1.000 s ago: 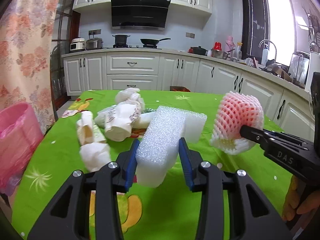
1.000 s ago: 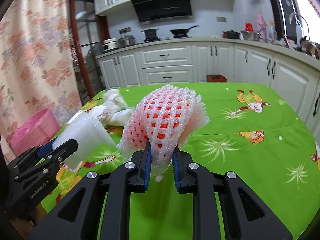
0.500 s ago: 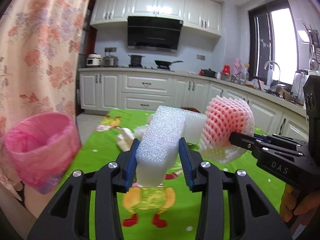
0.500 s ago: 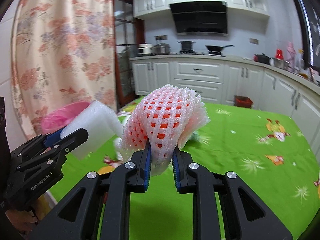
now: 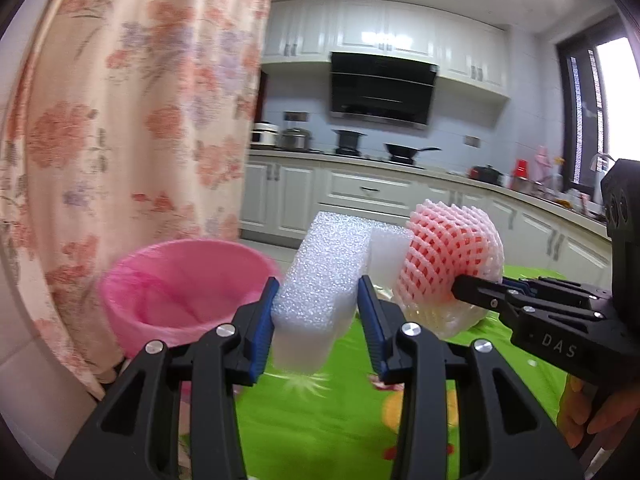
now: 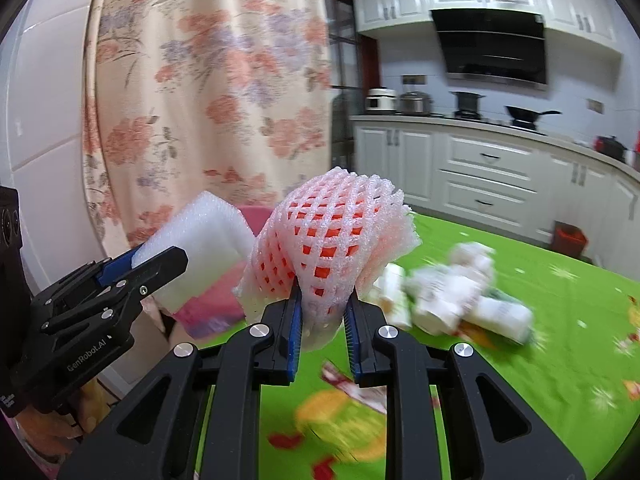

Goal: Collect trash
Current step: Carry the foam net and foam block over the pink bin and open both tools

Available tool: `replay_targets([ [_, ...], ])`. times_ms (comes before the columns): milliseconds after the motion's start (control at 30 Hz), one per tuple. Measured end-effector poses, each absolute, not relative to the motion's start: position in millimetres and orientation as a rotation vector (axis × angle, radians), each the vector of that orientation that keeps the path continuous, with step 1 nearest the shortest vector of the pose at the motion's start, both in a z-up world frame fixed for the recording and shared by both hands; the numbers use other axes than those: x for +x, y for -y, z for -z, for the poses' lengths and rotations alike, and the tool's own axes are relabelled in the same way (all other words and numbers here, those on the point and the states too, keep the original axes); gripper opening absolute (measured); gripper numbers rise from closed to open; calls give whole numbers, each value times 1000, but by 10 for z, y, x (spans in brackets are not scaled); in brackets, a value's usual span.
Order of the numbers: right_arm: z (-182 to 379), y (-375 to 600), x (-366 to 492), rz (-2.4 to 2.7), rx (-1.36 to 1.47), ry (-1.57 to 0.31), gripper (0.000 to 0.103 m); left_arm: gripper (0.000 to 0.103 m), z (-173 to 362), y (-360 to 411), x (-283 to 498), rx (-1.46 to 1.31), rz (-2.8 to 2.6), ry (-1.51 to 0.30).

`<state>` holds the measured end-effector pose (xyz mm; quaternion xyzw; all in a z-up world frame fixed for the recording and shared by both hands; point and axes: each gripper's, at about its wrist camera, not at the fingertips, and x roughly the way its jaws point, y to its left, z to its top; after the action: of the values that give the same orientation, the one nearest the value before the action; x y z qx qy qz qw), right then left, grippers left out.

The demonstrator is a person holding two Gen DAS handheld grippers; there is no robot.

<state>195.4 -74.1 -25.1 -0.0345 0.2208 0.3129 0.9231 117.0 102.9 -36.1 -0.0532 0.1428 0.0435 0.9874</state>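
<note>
Kitchen, pink bin (image 5: 180,292) — grippers clamp foam (netting)

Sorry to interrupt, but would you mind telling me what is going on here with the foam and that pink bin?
A person is clearing packing trash off a green tablecloth. The left hand-held gripper is clamped on a white foam block, and the right hand-held gripper is clamped on a pink foam fruit net. Both are held up near the pink-lined trash bin, neither yet dropped in. More crumpled wrappers lie on the table.
</note>
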Motion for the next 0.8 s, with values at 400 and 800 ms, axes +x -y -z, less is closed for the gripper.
replay_targets([
  [400, 208, -238, 2573, -832, -49, -481, 20, 39, 272, -2002, 1589, -169, -283, -298],
  [800, 448, -845, 3076, -921, -85, -557, 25, 40, 532, -2696, 2101, -238, -371, -385],
])
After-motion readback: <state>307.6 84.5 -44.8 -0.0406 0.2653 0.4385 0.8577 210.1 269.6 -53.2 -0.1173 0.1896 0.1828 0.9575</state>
